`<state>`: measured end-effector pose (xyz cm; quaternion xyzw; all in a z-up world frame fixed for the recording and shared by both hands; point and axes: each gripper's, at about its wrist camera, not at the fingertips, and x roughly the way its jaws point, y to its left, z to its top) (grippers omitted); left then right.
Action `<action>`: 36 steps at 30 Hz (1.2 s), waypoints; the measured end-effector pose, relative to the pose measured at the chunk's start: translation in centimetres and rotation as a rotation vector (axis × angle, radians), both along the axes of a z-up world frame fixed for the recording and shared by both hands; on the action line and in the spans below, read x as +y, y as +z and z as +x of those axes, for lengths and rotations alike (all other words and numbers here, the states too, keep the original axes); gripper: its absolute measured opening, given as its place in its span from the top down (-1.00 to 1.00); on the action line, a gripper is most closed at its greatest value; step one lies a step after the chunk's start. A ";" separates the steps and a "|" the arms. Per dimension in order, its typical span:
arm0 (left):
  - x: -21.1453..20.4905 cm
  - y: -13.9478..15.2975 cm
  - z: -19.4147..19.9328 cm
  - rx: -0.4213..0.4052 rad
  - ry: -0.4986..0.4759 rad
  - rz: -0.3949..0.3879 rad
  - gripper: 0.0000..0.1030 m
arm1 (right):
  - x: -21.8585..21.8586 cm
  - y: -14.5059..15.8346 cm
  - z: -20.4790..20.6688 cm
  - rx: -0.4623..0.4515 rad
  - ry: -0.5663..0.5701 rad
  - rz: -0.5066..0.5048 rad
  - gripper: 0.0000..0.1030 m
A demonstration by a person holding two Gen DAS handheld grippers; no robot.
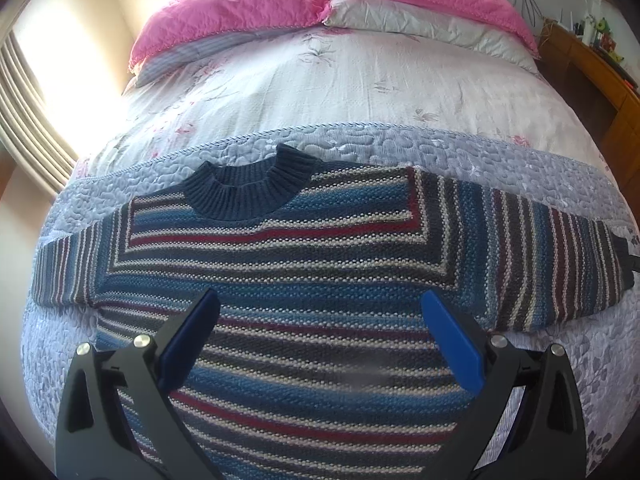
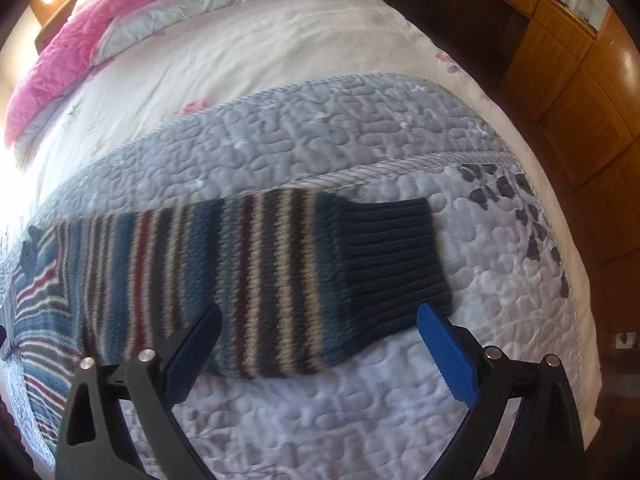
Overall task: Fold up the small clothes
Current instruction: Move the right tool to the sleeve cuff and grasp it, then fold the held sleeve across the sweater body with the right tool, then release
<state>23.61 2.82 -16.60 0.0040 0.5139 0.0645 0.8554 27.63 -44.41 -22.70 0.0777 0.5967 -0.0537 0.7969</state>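
Hovering released, both tools, left tool and right tool, face the sweater; pillows well apart.

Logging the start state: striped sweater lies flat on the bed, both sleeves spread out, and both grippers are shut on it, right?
Not quite: both grippers are open and grip nothing. The left gripper hovers over the sweater body, the right gripper over its sleeve, per both wrist views.

sweater: coarse knit wool, ribbed collar, matt
quilt: stitched, puckered cloth
cabinet: glossy wood
pads: ridged blue plastic
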 end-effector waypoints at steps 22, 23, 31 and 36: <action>3.0 -1.3 0.1 0.000 -0.008 0.111 -0.94 | -4.4 -0.4 -0.8 -0.020 0.007 0.066 0.85; 3.4 -1.4 0.1 0.003 -0.002 0.111 -0.94 | -3.6 0.6 -1.1 -0.050 0.012 0.097 0.85; 6.7 -1.8 0.2 0.020 0.057 0.094 -0.94 | 9.6 5.9 -1.2 -0.170 0.230 0.267 0.85; 8.5 -1.7 -0.1 0.018 0.080 0.089 -0.94 | 20.2 4.9 -0.4 -0.155 0.367 0.353 0.85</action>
